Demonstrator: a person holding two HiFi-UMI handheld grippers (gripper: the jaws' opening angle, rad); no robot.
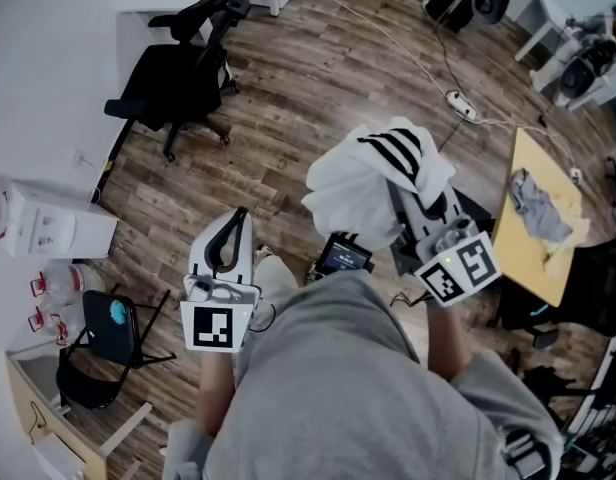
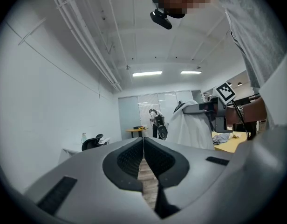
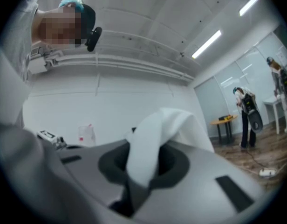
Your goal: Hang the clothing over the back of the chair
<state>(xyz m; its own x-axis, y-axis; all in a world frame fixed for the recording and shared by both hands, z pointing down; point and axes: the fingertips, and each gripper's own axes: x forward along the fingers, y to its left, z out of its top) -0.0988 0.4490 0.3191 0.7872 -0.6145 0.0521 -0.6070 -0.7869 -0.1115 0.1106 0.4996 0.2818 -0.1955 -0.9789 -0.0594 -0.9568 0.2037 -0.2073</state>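
**Head view**
- left gripper [image 1: 233, 230]: lower left of centre, jaws pressed together, nothing in them.
- right gripper [image 1: 416, 208]: right of centre; its tips are buried in the cloth it carries.
- clothing [image 1: 373, 180]: white garment with black stripes, bunched at the centre of the frame and held above the wood floor [image 1: 288, 98].
- office chair [image 1: 178, 73]: black, upper left, well apart from the clothing.
- folding chair [image 1: 106, 336]: black, lower left, also well apart from it.
- yellow table [image 1: 536, 238]: right edge, with a grey cloth [image 1: 538, 206] lying on it.
- grey top [image 1: 358, 398]: the person's torso and sleeves fill the bottom of the frame.

**Left gripper view**
- left gripper [image 2: 143, 161]: ribbed pads meet along a thin line at bottom centre; nothing is caught between them.
- clothing [image 2: 192, 125]: hangs at centre right from the right gripper [image 2: 209, 107].
- office chair [image 2: 91, 144]: small, at centre left by the white wall.
- round table [image 2: 136, 130]: far back, at centre.

**Right gripper view**
- right gripper [image 3: 144, 168]: jaws nipped onto a fold of the clothing.
- clothing [image 3: 155, 136]: white fold rising out of the jaws at centre and draping to the right.
- people [image 3: 247, 115]: standing at the far right.
- round table [image 3: 222, 121]: just beside them.
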